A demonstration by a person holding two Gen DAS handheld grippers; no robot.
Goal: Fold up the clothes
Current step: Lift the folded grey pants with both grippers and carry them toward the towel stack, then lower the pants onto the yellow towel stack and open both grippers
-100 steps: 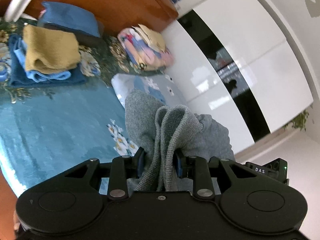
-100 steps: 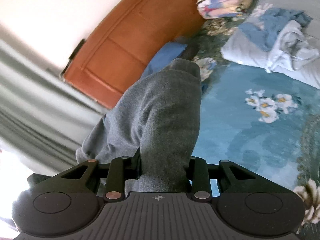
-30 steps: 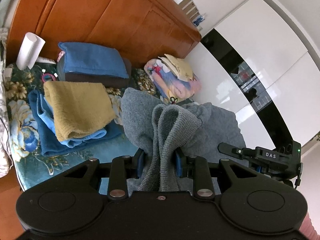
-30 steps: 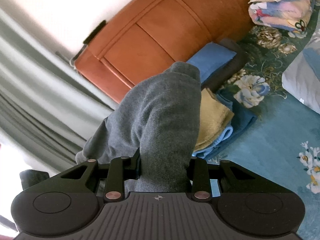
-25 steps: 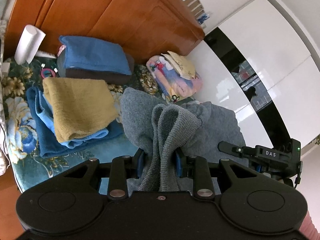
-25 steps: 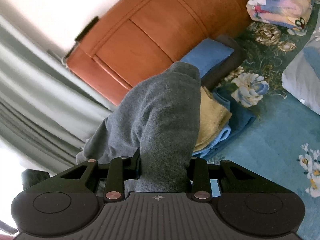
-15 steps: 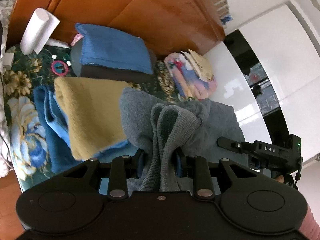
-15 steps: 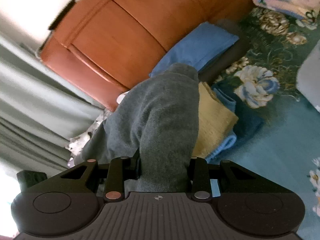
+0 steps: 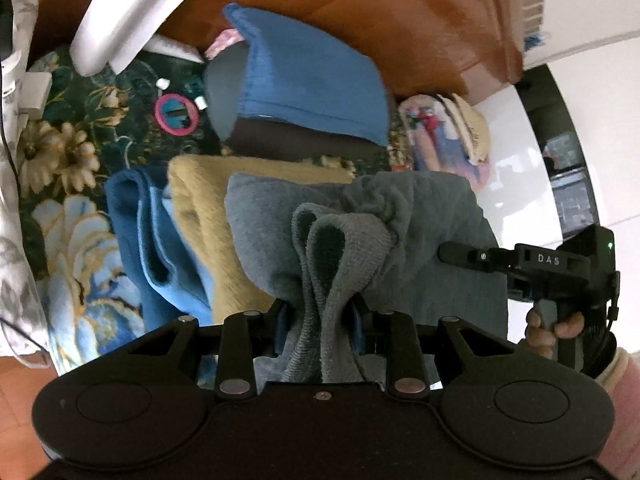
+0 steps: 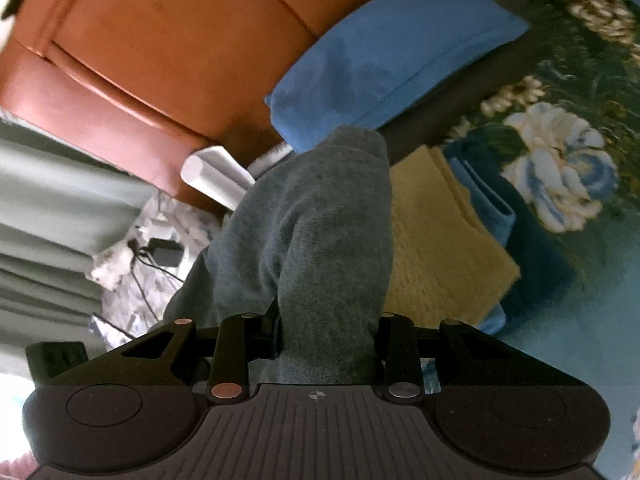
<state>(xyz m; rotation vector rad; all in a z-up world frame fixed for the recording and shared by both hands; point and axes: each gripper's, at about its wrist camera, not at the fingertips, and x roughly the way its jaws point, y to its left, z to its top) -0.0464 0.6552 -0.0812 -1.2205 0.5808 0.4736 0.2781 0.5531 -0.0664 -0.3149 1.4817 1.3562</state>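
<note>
The left gripper (image 9: 320,316) is seen closed narrowly on a bunched, doubled-over edge of the grey garment (image 9: 420,232), whose ribbed folds are pinched between the two fingers and rise upward out of them. The right gripper (image 10: 326,320) is likewise clamped on a thicker fold of the same grey garment (image 10: 320,216); the cloth fills the gap between its fingers and stands up as a rounded hump. In the left wrist view, the right gripper (image 9: 560,268) is visible at the right edge, held by a hand (image 9: 552,326), with the grey cloth stretched across between the two tools, so its long axis is laid roughly side to side.

The garment is held above a stack of folded items on the floral bedspread (image 9: 60,160): a mustard-yellow towel (image 10: 436,248) is laid on a blue folded cloth (image 9: 132,232). Just beyond the stack, a blue pillow (image 9: 312,88) is set on a dark cushion (image 9: 292,144) against the wooden headboard (image 10: 160,36). A white roll (image 9: 124,20) is leaned near the headboard. A pile of pastel folded bedding (image 9: 444,140) is seen further off.
</note>
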